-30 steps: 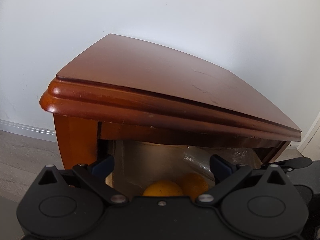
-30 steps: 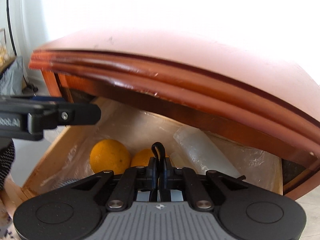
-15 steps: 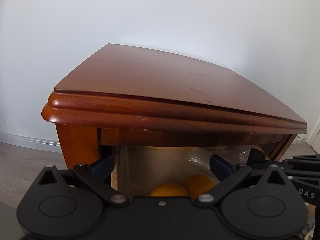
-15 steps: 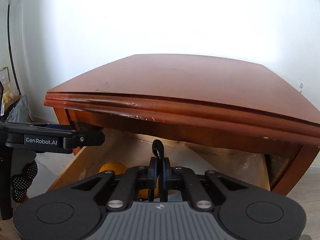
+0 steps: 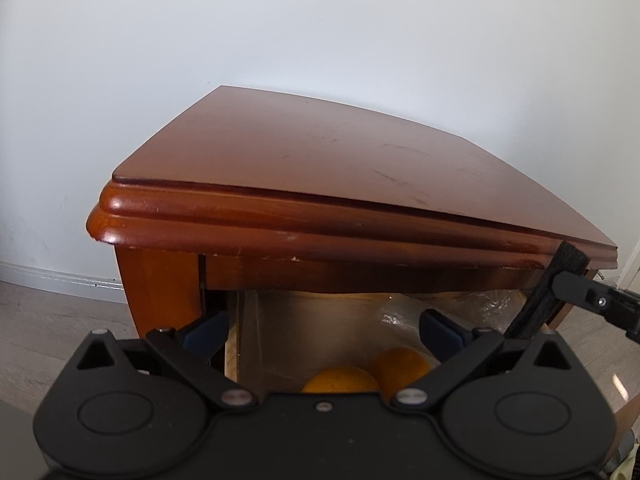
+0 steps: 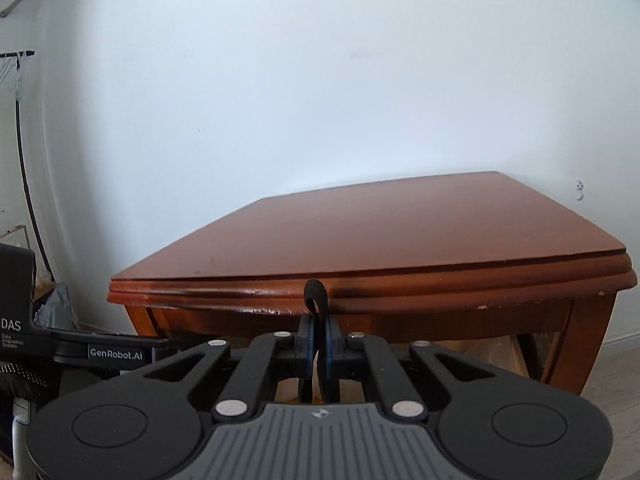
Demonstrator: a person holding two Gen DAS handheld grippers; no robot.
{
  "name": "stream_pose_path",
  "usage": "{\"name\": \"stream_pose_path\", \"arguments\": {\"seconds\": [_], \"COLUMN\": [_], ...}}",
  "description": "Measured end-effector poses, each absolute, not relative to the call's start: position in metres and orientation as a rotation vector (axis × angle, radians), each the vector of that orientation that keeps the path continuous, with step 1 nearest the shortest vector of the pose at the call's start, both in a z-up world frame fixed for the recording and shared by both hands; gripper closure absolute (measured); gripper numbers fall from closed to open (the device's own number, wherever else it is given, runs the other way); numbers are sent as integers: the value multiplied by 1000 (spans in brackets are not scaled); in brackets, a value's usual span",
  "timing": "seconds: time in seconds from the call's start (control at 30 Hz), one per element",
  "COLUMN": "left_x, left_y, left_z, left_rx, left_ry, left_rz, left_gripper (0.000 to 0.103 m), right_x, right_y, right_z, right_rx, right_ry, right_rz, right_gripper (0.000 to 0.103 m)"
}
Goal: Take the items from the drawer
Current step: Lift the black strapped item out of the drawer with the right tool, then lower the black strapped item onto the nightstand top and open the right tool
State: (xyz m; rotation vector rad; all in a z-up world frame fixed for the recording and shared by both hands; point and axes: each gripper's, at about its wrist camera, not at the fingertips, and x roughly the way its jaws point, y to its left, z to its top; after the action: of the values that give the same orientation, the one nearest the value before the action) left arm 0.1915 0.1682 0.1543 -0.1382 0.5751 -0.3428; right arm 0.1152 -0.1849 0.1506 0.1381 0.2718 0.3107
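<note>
The drawer (image 5: 232, 344) of the brown wooden side table (image 5: 340, 168) stands open, lined with clear plastic. Two oranges (image 5: 340, 380) (image 5: 400, 362) lie in it. My left gripper (image 5: 320, 330) is open and empty above the drawer's front, fingers either side of the oranges. My right gripper (image 6: 318, 338) is shut on a black strap (image 6: 316, 294), lifted level with the tabletop edge. The strap (image 5: 548, 292) and the right gripper's body also show at the right of the left wrist view. The drawer is almost hidden in the right wrist view.
A white wall stands behind the table (image 6: 400, 232). Grey wood floor (image 5: 52, 320) runs left of it. My left gripper's body (image 6: 80, 350) shows at the left of the right wrist view. A black cable (image 6: 30, 220) hangs down the far left wall.
My right gripper has risen out of the drawer with the black strap, up to the tabletop edge. My left gripper has pulled back and up a little, still open.
</note>
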Motion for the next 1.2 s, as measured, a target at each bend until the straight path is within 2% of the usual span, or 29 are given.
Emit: {"name": "stream_pose_path", "arguments": {"seconds": [0.3, 0.4, 0.73, 1.1, 1.2], "left_x": [186, 191, 184, 180, 191], "left_y": [168, 138, 160, 143, 129], "left_z": [153, 148, 151, 149, 135], "left_rx": [-133, -136, -142, -148, -148], "left_ry": [572, 569, 565, 558, 556], "left_rz": [-326, -321, -329, -333, -334], "left_gripper": [0, 0, 0, 0, 0], "right_x": [132, 145, 182, 225, 237], "right_y": [-181, -176, -170, -177, -179], "right_z": [168, 171, 188, 205, 211], "right_rx": [152, 150, 144, 136, 139], "right_ry": [170, 167, 171, 223, 234], "right_rz": [329, 329, 331, 261, 241], "right_gripper": [96, 96, 96, 96, 96]}}
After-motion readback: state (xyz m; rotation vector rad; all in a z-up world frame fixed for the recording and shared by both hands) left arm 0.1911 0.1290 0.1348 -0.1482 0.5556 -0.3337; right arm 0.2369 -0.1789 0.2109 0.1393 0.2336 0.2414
